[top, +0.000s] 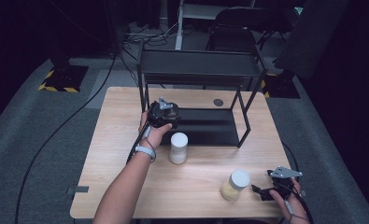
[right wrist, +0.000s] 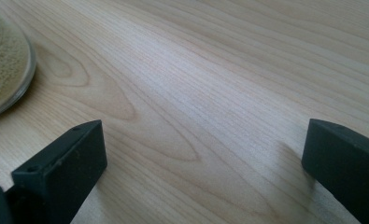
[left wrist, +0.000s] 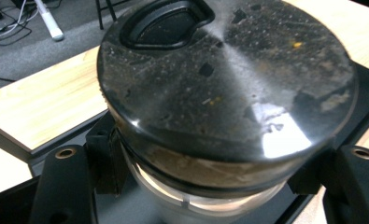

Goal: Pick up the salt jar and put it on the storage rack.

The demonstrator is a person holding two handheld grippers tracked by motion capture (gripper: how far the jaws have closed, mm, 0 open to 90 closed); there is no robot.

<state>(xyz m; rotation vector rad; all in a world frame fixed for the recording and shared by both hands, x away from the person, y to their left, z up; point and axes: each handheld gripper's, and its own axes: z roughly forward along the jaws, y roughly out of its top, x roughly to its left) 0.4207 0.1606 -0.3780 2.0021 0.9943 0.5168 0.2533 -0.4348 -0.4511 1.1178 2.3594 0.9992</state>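
My left gripper point(top: 164, 115) is shut on a jar with a dusty black lid point(left wrist: 229, 79) and a clear body. It holds the jar at the front left corner of the black rack's lower shelf point(top: 210, 127). In the left gripper view the two jaws clamp the jar's sides just below the lid, with my left gripper point(left wrist: 215, 161) seen from behind. My right gripper point(top: 262, 192) rests low on the table at the front right, open, with bare wood between its fingers point(right wrist: 60, 163). A white-lidded jar of yellowish grains point(top: 236, 185) stands just left of it, and its rim point(right wrist: 4, 70) is at the left edge of the right gripper view.
A second white-lidded jar with pale contents point(top: 178, 148) stands on the wooden table point(top: 117, 116) in front of the rack, close to the left wrist. The rack's upper shelf point(top: 201, 65) overhangs the lower one. Chairs and cables lie beyond the table.
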